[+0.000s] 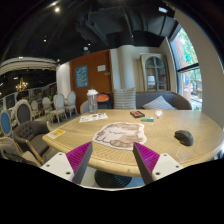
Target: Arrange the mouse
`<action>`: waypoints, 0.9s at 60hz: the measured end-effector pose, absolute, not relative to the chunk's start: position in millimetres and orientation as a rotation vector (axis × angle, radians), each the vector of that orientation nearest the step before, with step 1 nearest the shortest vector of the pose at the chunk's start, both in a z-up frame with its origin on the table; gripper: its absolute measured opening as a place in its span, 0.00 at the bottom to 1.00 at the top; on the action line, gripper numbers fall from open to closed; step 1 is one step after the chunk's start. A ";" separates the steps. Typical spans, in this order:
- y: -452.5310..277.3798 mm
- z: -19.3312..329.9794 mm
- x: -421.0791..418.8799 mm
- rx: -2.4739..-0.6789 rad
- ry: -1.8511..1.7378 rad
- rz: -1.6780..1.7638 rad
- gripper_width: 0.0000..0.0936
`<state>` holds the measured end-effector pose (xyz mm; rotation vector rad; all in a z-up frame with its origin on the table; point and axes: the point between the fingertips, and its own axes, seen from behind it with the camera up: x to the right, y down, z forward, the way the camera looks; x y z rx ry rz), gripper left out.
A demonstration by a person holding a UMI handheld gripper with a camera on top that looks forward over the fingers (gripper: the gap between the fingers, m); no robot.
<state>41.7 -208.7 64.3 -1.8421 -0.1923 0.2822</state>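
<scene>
A dark grey mouse [184,137] lies on the round wooden table [170,150], to the right of and beyond my right finger. A patterned mouse mat [121,134] lies on the table beyond my fingers, near the middle. My gripper [113,160] is open and empty, held over the table's near edge, with the magenta pads [80,156] wide apart. The mouse sits well off the mat, on bare wood.
Papers [93,118], a small dark item [137,114] and a green item [147,120] lie on the far part of the table. Chairs [30,135] stand at the left, a grey sofa [165,101] behind, windows at the right.
</scene>
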 end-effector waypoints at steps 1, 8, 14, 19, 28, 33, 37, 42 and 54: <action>-208.9 62.4 45.3 -1.849 -0.186 0.271 0.90; -198.5 53.9 82.2 -1.887 -0.152 0.168 0.90; -194.9 34.9 132.4 -1.939 -0.104 0.057 0.90; -185.3 27.7 182.7 -1.981 -0.036 -0.031 0.91; -151.5 21.2 275.3 -2.021 0.047 -0.191 0.90; -128.8 14.2 308.9 -2.054 0.073 -0.208 0.89; -107.2 6.8 320.3 -2.082 0.058 -0.193 0.89; -84.5 -8.2 333.1 -2.148 0.058 -0.177 0.89; -36.0 -16.3 362.4 -2.211 0.162 -0.128 0.83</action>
